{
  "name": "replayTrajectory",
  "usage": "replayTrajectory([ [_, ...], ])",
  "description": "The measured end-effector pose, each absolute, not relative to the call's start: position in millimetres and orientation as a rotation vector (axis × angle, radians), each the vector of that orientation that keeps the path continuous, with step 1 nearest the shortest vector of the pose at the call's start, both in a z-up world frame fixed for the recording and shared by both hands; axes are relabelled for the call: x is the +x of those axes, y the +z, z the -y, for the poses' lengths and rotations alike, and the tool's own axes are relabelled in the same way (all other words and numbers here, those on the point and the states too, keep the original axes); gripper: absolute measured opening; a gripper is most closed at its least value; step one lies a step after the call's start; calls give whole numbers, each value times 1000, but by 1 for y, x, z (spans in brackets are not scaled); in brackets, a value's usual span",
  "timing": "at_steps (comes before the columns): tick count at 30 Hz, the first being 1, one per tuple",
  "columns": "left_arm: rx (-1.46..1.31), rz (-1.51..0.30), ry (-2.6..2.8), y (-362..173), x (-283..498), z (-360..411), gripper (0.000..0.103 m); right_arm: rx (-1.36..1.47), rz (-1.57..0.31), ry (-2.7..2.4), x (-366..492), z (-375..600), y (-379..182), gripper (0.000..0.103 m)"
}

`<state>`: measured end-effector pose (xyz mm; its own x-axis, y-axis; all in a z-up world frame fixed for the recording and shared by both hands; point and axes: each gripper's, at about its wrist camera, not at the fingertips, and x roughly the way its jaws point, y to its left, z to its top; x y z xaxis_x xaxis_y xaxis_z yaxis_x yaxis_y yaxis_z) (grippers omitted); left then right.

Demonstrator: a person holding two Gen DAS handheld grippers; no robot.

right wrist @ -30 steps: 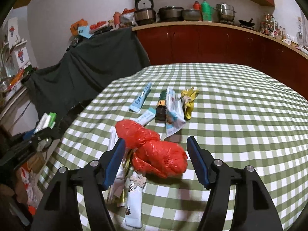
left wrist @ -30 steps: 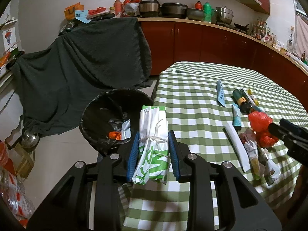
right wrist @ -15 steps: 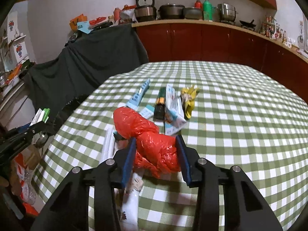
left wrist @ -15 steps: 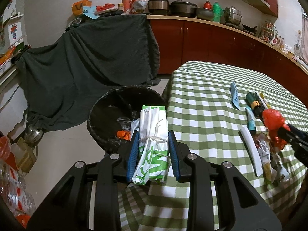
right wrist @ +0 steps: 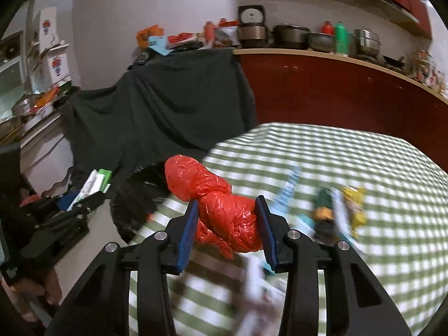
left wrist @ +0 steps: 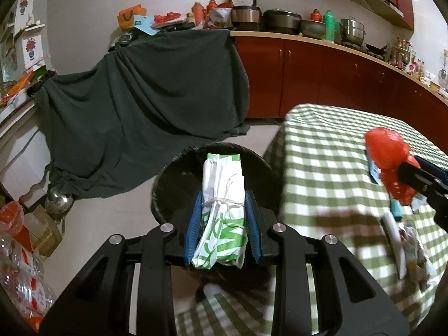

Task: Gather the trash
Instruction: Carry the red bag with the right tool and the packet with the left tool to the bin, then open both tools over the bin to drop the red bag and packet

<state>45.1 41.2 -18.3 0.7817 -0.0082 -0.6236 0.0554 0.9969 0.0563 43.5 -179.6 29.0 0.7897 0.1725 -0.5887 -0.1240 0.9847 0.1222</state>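
Observation:
My left gripper is shut on a white and green wrapper bundle tied with string, held over the black-lined trash bin beside the table. My right gripper is shut on a crumpled red plastic bag, lifted above the green checked tablecloth near its left edge. The red bag also shows in the left wrist view. The left gripper with its bundle shows in the right wrist view. Several wrappers lie on the table, blurred.
A dark cloth drapes over furniture behind the bin. Red cabinets with pots on the counter line the back wall. Plastic bottles and a metal kettle stand on the floor at left.
My right gripper closed on the red bag, lifted it and carried it left toward the bin. My left gripper moved left with its bundle, from over the table edge to over the bin.

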Motion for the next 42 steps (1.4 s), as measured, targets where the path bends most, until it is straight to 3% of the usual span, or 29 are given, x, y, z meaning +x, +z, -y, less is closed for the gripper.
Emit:
replayTrajectory([
  [32,102,-694,37,-58,153,-101,30,41,-809,200,161,64,-4,45],
  [36,98,-702,41,-61,158,-104,40,35,-809,193,164,59,-4,50],
  [42,80,-697,49,-55,154,-109,43,42,-797,186,160,63,0,51],
])
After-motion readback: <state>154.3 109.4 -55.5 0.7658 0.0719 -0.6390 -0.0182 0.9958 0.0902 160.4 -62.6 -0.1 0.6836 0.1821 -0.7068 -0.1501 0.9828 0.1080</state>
